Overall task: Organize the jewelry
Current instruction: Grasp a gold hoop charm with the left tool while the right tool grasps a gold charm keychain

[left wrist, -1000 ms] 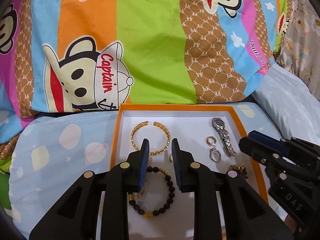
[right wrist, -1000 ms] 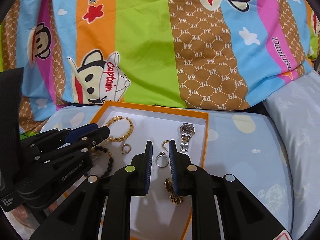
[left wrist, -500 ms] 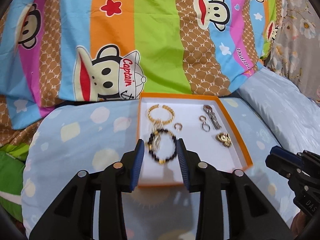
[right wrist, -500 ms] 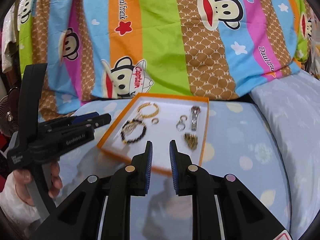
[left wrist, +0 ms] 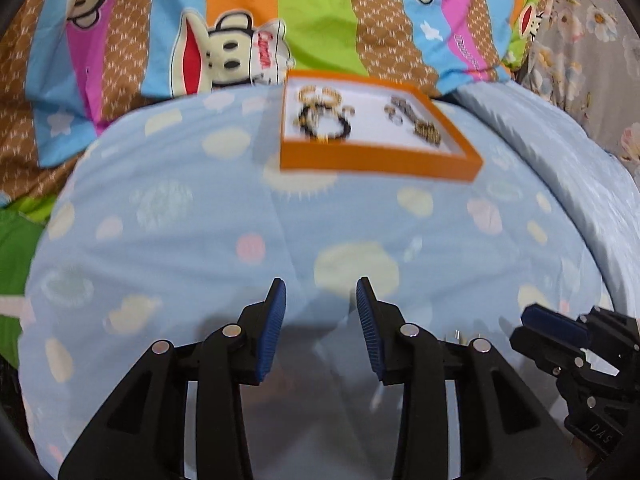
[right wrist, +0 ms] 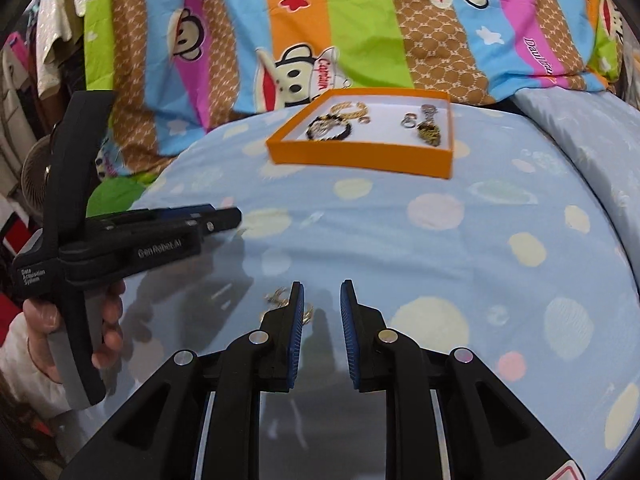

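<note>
An orange tray (left wrist: 380, 164) (right wrist: 360, 156) with a white floor lies far ahead on the blue spotted bedding. In it are a black bead bracelet (left wrist: 326, 126) (right wrist: 330, 130), a gold bangle (left wrist: 320, 94) (right wrist: 354, 110), a watch (right wrist: 428, 114), rings and a gold chain heap (left wrist: 426, 132). My left gripper (left wrist: 320, 292) (right wrist: 224, 216) hovers over bare bedding well short of the tray, its jaws opening with nothing between them. My right gripper (right wrist: 322, 292) (left wrist: 560, 344) stands narrowly open and empty. A small gold piece (right wrist: 278, 298) lies on the bedding just beside its left finger.
A striped quilt with cartoon monkeys (left wrist: 320, 20) rises behind the tray. A pale blue pillow (left wrist: 560, 152) lies to the right, and a flowered cloth (left wrist: 592, 40) beyond it. A person's hand (right wrist: 108, 320) holds the left gripper's handle. Clutter and a fan (right wrist: 36, 168) stand at far left.
Both grippers have drawn back from over the tray, which now looks small and far ahead. The left jaws have spread wider. The gold piece has come into the right wrist view.
</note>
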A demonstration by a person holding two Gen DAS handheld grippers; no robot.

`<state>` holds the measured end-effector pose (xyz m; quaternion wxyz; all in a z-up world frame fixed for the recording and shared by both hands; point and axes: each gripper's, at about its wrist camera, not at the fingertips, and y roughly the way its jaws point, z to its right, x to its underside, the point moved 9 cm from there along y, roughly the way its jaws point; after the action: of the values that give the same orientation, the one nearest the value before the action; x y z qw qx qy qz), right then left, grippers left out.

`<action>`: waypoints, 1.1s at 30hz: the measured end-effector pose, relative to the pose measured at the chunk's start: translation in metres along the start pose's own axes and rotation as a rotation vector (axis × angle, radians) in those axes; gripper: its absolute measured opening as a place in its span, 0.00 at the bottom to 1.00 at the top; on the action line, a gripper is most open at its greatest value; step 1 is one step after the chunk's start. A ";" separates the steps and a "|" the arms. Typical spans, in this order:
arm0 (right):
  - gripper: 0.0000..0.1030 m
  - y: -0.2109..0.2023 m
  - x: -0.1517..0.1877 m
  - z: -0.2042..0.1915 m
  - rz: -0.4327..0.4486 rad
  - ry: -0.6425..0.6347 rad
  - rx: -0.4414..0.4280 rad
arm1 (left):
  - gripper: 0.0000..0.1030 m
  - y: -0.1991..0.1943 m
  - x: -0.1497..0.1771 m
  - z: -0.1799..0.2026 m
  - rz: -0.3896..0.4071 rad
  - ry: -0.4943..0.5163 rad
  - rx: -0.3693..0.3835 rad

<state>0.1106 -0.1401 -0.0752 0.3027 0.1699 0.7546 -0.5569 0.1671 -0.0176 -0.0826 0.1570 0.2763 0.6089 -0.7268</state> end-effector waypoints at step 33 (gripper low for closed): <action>0.13 0.021 0.005 0.000 -0.039 0.010 0.051 | 0.46 -0.008 0.024 0.024 0.037 0.053 0.021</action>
<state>0.1197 -0.1340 -0.0943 0.2835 0.1658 0.7448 -0.5809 0.1389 -0.0364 -0.0879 0.1515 0.3085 0.6001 -0.7223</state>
